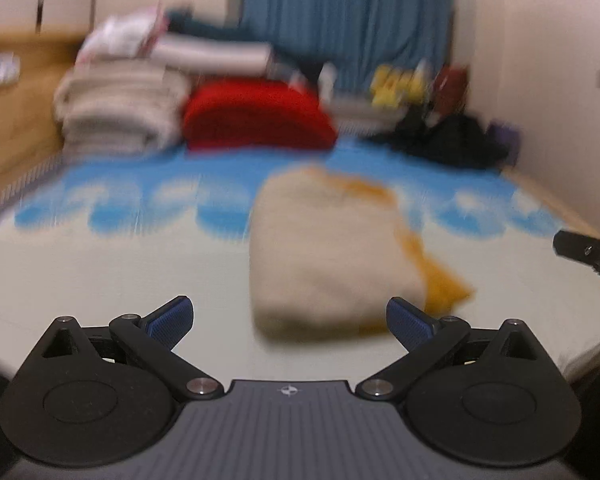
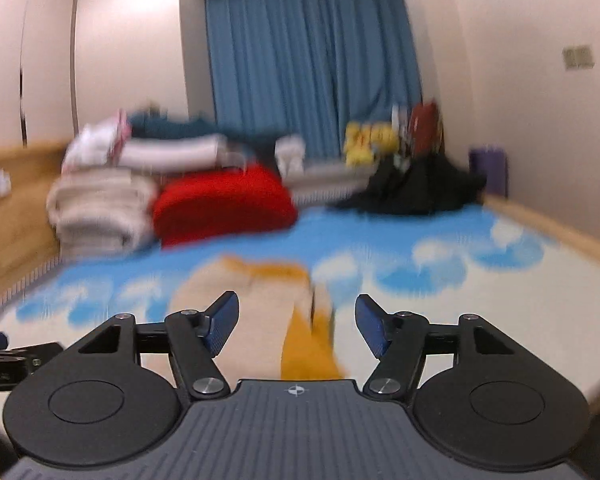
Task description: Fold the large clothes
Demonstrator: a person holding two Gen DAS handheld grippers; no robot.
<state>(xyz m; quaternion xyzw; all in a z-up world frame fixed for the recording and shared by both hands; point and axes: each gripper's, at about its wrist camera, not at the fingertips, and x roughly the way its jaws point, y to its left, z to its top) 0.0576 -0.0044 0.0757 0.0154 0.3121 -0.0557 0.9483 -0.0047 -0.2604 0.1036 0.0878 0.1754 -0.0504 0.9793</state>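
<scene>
Bed sheet lies bare around my spread, empty left fingers and right fingers; the folded cream-and-orange garment rests just ahead, wooden rim beyond.

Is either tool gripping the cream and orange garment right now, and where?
Neither. The left tool and right tool are open and empty; the folded garment lies free on the bed.

We look from both wrist cameras low over the bed, facing the blue curtain. The left view sits near the folded cream garment; the right view looks higher. Both share the red blanket.
</scene>
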